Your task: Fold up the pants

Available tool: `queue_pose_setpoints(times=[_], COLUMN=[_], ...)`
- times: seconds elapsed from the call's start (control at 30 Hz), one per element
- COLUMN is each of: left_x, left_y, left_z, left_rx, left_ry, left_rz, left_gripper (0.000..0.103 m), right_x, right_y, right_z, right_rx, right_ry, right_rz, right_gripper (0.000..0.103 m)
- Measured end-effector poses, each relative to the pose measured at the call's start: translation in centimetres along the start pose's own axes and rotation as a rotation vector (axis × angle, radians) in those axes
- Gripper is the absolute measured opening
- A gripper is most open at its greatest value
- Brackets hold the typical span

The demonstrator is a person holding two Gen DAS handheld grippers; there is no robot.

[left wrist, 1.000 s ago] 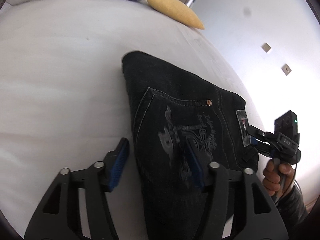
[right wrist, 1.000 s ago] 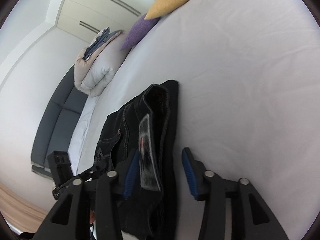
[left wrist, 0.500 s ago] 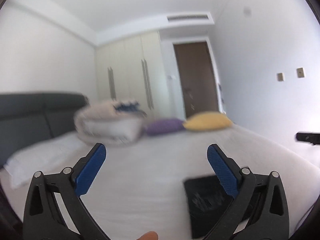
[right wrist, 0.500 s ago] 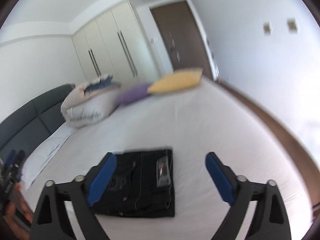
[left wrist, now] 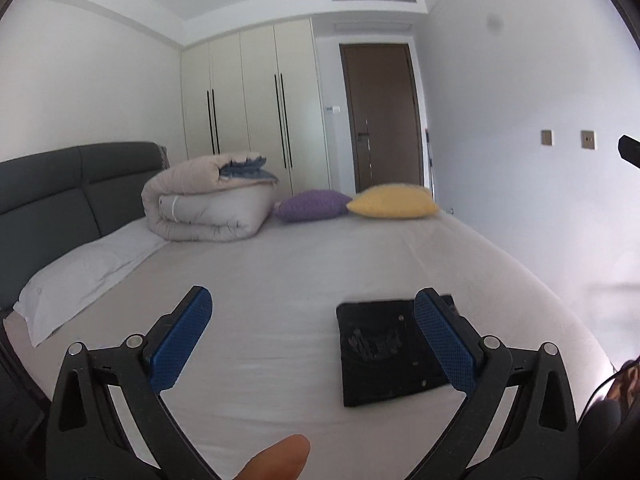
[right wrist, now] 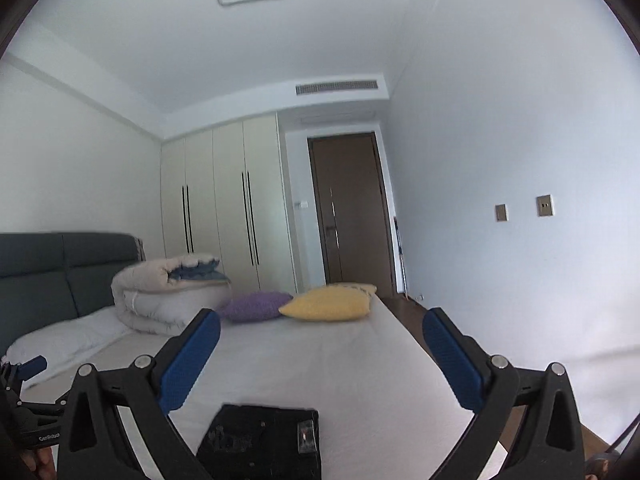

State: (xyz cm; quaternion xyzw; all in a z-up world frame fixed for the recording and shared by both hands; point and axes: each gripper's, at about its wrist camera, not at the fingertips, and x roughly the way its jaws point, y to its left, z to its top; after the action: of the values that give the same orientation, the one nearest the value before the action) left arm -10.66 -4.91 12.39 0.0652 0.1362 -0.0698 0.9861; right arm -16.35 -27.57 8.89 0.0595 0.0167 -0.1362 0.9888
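Evidently finished: left gripper (left wrist: pixel 312 336) and right gripper (right wrist: pixel 320 360), blue-padded, are standing fully spread after opening, gripping nothing, pointing roughly level above the bed. Beyond them, the folded black denim pants (left wrist: pixel 390 354) are lying flat, released, on the white bedsheet (left wrist: pixel 280 280).

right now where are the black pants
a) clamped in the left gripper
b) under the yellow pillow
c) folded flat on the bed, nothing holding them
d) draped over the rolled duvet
c: the black pants lie as a folded rectangle on the white bed, and both the left gripper and the right gripper stand open above them with nothing between the fingers.
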Motion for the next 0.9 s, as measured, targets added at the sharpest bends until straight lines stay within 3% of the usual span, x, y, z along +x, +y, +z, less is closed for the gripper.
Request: queue_pose_setpoints(times=[0.17, 0.3, 0.6, 0.9], left_x=[3.1, 5.3, 9.5, 10.1], left_y=[-2.1, -3.6, -3.3, -2.8], left_z=[-4.0, -6.6, -8.9, -9.6], left_rx=[-0.047, -0.057, -0.078, -0.089], left_ry=[0.185, 0.284, 0.361, 0.392], left_rz=[-0.025, -0.051, -0.035, -0.035], left_gripper=[0.103, 0.103, 0.103, 0.103], right_x=[3.1, 4.1, 4.9, 5.2], right_y=[-0.3, -0.3, 2.5, 3.8], right_z=[-5.9, -9.6, -12.8, -13.4], right_rx=[0.040, 0.048, -0.029, -0.054], right_ry=[0.261, 0.381, 0.491, 0.529], right_rz=[-0.023, -0.049, -0.025, -0.009], right_gripper=[0.103, 0.103, 0.103, 0.103])
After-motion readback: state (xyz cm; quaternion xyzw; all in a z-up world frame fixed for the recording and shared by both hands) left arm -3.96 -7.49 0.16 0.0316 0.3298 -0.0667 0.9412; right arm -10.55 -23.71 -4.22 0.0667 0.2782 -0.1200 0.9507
